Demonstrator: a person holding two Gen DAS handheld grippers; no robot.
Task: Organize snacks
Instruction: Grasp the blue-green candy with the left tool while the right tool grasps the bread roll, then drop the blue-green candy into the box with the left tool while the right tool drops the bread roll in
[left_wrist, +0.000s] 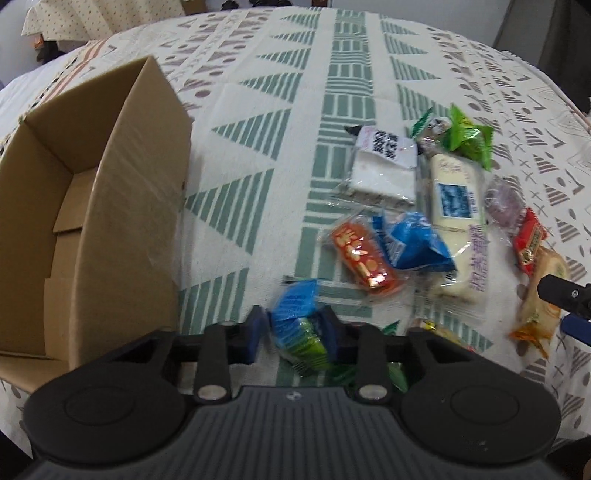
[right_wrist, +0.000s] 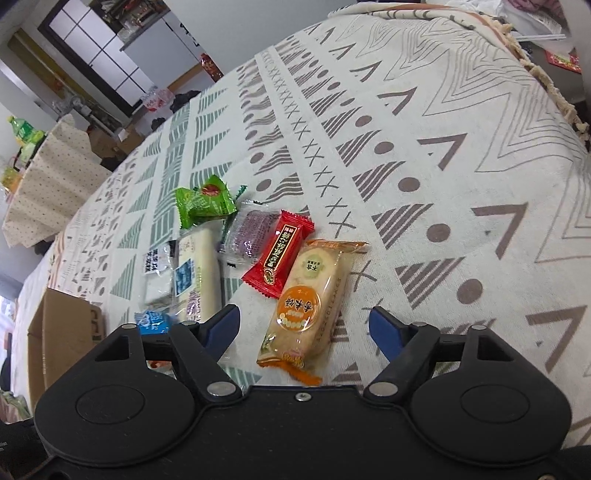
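Lower centre of the left wrist view: left gripper, jaws pinching a blue-and-green snack packet, blue pads pressed against both its sides. Left of frame: open cardboard box, standing on the patterned tablecloth of the table. Centre right: loose pile of snacks, with an orange-red packet just beside a blue packet, a long white bar behind them, a clear white packet and a green packet farther up. At the far right edge: a tip of the other gripper.

Lower centre of the right wrist view: right gripper, jaws spread wide, holding nothing. Between the blue pads: a beige rice cracker pack, flat on the cloth. Touching its upper left end: a red packet. Farther up and left: a purple packet.
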